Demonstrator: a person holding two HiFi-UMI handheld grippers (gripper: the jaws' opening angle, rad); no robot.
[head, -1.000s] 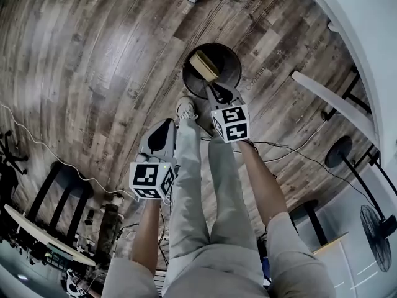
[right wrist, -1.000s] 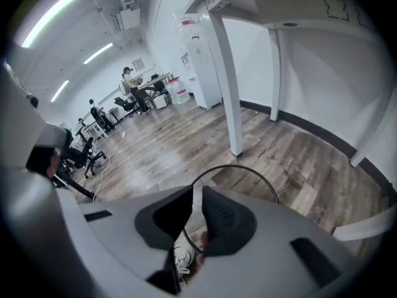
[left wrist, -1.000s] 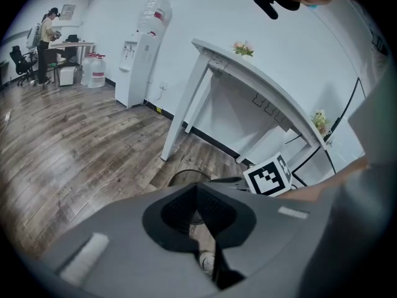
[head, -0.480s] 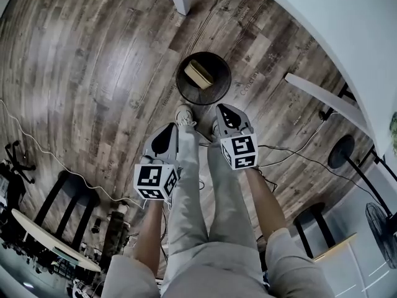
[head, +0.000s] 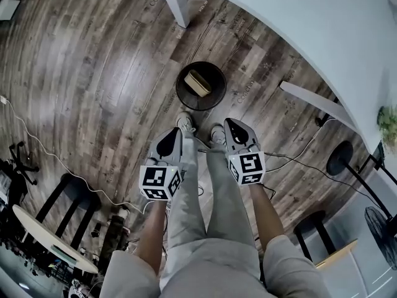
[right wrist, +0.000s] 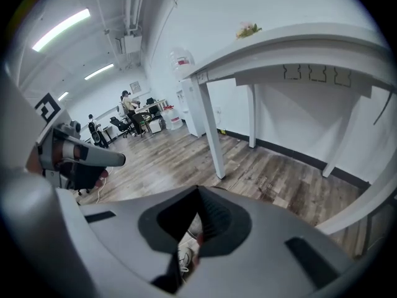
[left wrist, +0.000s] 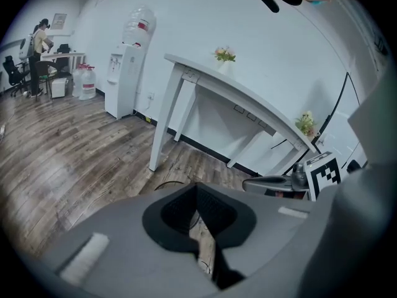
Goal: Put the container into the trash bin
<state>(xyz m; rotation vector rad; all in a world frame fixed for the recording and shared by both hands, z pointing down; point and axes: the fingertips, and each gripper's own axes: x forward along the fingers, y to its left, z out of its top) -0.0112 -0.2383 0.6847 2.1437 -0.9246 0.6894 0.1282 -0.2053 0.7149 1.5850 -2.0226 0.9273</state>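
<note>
The black round trash bin (head: pixel 200 85) stands on the wood floor in front of my feet, and the beige container (head: pixel 198 82) lies inside it. Both grippers hang nearer to me than the bin, above my legs, and hold nothing. The left gripper (head: pixel 169 141) is shut, its jaws meeting at the tip (left wrist: pixel 197 191). The right gripper (head: pixel 236 131) is shut too, with only my shoe showing past its closed jaws (right wrist: pixel 198 194). Each gripper appears in the other's view: the right gripper (left wrist: pixel 273 184) and the left gripper (right wrist: pixel 87 157).
A white table (head: pixel 322 36) with a leg (head: pixel 175 2) stands just beyond the bin. Cables run across the floor (head: pixel 291 160). Stools (head: pixel 68 191) are at the left, a fan (head: pixel 378 228) at the right. A water dispenser (left wrist: pixel 127 73) and people at desks (left wrist: pixel 40 42) are far off.
The right gripper has drawn back from over the bin, rising toward me, and its jaws have closed. The left gripper rose a little. The container stays in the bin.
</note>
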